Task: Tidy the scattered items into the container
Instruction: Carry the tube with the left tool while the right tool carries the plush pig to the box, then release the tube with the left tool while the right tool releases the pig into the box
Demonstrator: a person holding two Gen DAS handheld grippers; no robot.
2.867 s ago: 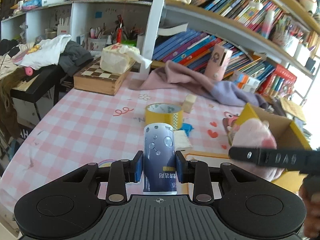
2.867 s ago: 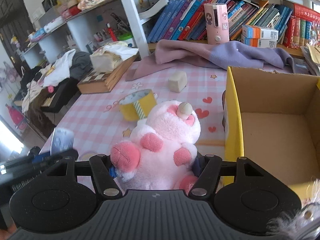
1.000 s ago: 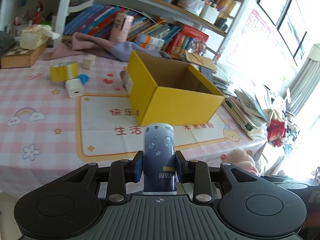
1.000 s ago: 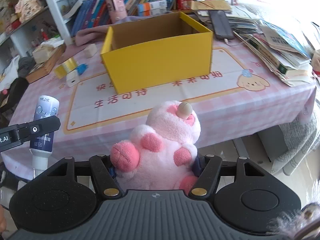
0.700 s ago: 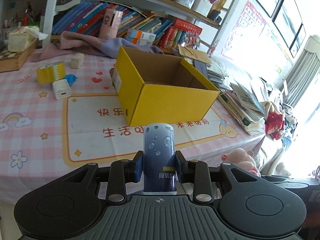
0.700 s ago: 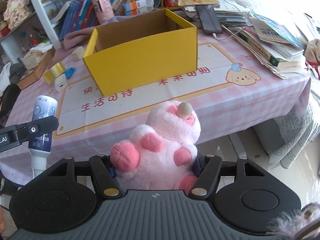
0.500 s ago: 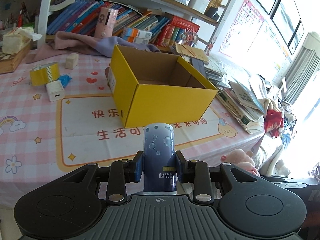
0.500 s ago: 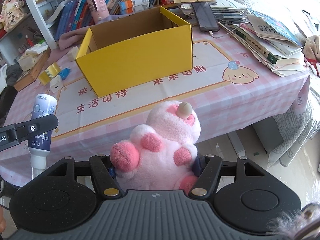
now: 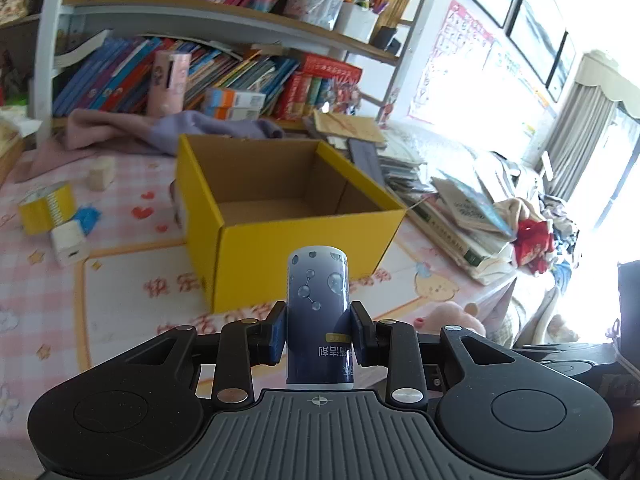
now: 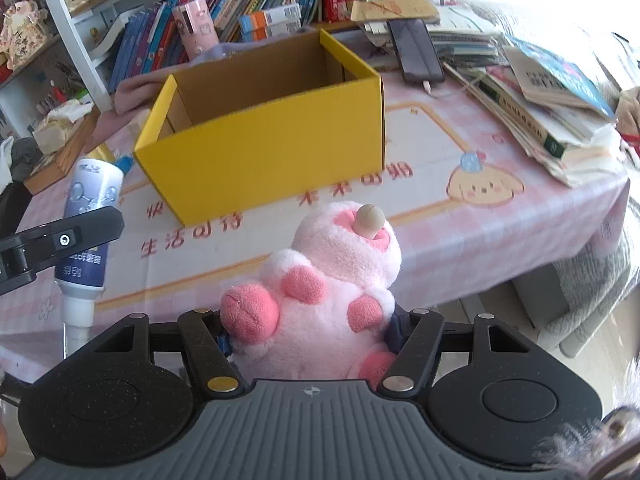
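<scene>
While both tools hang over the near edge of the counter (image 10: pixel 460 152), each has something clamped. The left hand-held gripper (image 9: pixel 319 334) is closed on a blue tube (image 9: pixel 318 312) printed with bubbles; its blue pads (image 9: pixel 277 336) press the tube's two sides, and the tube stands upright between them. From the right wrist view the same tube (image 10: pixel 90 216) shows its white cap pointing down, so it is carried upside down. The right hand-held gripper (image 10: pixel 310 340) is closed around a pink plush toy (image 10: pixel 320 292), squeezing its lower body, with the pink paws and a small beige knob facing forward.

Ahead of both sits the yellow cardboard box (image 9: pixel 296 236), open at the top, with a brown inside in which nothing can be seen from the left wrist view. It stands on the pink checked cloth of the counter, over a printed mat with orange characters.

To the left of the box lie a yellow tape roll (image 9: pixel 46 210), a white charger block (image 9: pixel 69 242) just beside it, a scrap of blue (image 9: pixel 89 218) between them, and a pale cube (image 9: pixel 102 174) farther back. Behind the box a purple cloth (image 9: pixel 160 132) is heaped against the bookshelf (image 9: pixel 224 28). On the right of the counter a stack of books and papers (image 10: pixel 552 100) spreads out, with a dark phone (image 10: pixel 416 52) on top.
</scene>
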